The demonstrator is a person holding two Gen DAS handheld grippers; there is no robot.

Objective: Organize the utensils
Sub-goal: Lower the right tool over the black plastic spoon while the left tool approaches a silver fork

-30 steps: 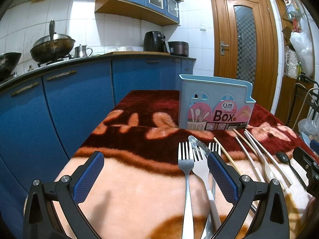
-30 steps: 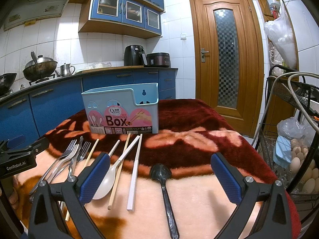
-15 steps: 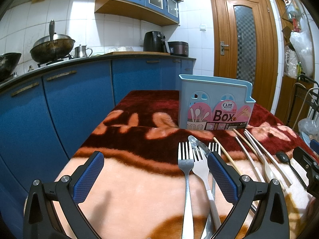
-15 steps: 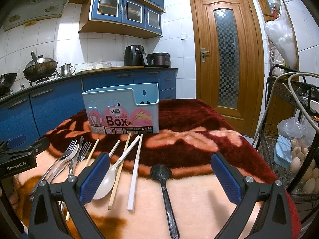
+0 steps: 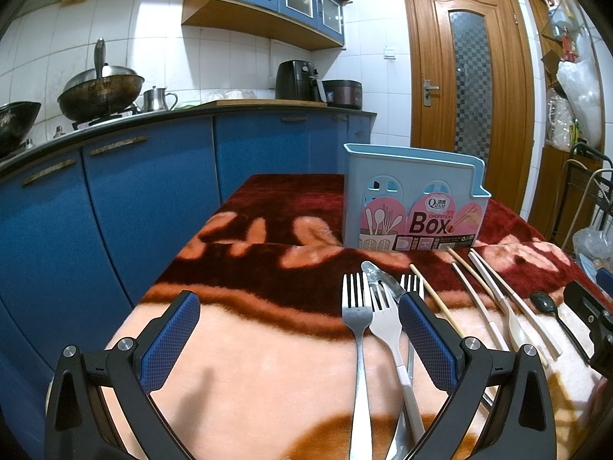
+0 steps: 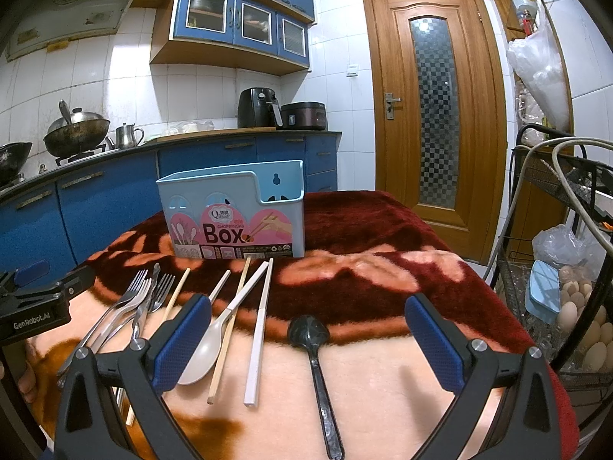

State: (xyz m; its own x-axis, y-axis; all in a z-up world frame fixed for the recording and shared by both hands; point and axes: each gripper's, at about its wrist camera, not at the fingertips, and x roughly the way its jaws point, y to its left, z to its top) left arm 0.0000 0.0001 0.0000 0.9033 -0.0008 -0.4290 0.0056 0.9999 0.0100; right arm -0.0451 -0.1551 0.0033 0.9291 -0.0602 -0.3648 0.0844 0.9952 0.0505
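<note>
Forks: polished metal. Utensil box: smooth matt plastic with a glossy paper label. Blanket: fuzzy cloth. Black spoon: glossy. Chopstick: wood.

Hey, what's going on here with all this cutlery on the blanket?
A person holds a two-finger gripper in each hand over a blanket-covered table. Both the left gripper and the right gripper are open and hold nothing. Forks, chopsticks, a pale spoon and a black spoon lie in a row on the blanket, in front of the light blue utensil box. No utensil shows above the box's rim, so the sorting seems not yet begun.
</note>
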